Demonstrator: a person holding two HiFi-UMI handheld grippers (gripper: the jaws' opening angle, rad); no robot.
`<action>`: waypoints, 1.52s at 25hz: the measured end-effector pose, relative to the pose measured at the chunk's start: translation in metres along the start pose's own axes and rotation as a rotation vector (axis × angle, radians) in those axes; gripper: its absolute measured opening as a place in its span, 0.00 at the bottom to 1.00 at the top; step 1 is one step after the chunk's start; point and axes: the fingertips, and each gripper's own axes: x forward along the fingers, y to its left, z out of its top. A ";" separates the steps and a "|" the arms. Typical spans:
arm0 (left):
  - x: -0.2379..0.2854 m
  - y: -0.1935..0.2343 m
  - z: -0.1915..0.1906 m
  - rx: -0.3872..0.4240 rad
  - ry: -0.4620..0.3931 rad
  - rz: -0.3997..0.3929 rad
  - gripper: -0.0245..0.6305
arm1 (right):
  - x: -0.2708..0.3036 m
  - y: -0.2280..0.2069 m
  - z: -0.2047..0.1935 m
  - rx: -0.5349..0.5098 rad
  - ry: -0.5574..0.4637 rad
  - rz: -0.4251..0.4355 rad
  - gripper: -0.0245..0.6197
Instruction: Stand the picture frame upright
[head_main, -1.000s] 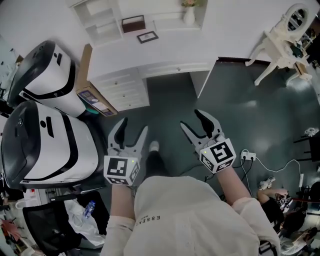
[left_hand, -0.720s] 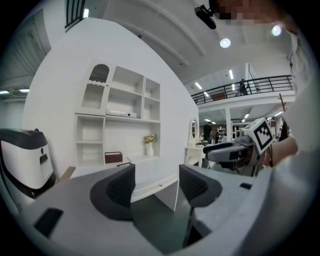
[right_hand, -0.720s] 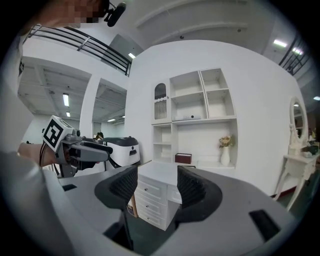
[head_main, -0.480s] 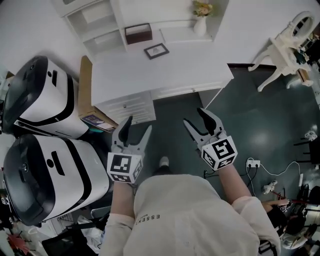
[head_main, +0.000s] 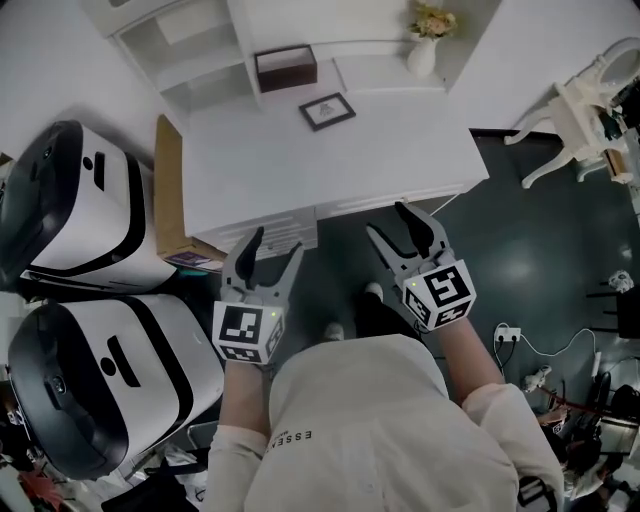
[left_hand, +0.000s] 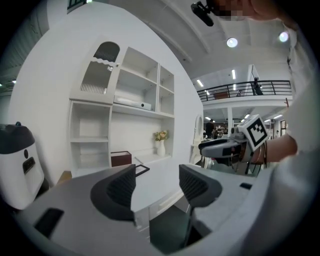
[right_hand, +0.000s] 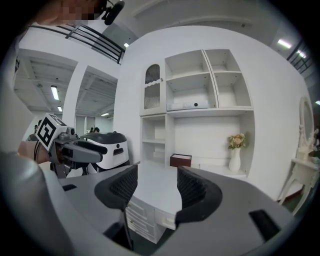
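The picture frame (head_main: 327, 111), small with a dark rim, lies flat on the white desk (head_main: 390, 155) near its back, in front of the shelves. It shows as a dark outline (left_hand: 140, 169) past the jaws in the left gripper view. My left gripper (head_main: 272, 250) is open and empty at the desk's front edge, above the drawers. My right gripper (head_main: 398, 228) is open and empty too, over the front right part of the desk. Both sit well short of the frame. Each gripper view shows its own jaws (left_hand: 157, 187) (right_hand: 152, 187) apart with nothing between them.
A brown box (head_main: 286, 68) and a vase with flowers (head_main: 424, 50) stand on the shelf behind the frame. A cardboard box (head_main: 167, 190) leans at the desk's left. Two large white-and-black machines (head_main: 80, 210) fill the left. A white chair (head_main: 585, 105) and floor cables (head_main: 525, 340) are at the right.
The person has stepped toward the desk: the desk and frame have come nearer and lower in the head view. Both grippers now reach its front edge and remain open.
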 end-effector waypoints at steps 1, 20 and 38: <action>0.009 0.006 -0.002 -0.002 0.007 0.006 0.44 | 0.011 -0.007 -0.001 -0.004 0.005 0.004 0.44; 0.257 0.112 0.023 -0.076 0.093 0.171 0.44 | 0.251 -0.193 -0.007 -0.032 0.186 0.194 0.44; 0.352 0.149 -0.040 -0.148 0.196 0.179 0.44 | 0.407 -0.263 -0.153 0.002 0.600 0.250 0.44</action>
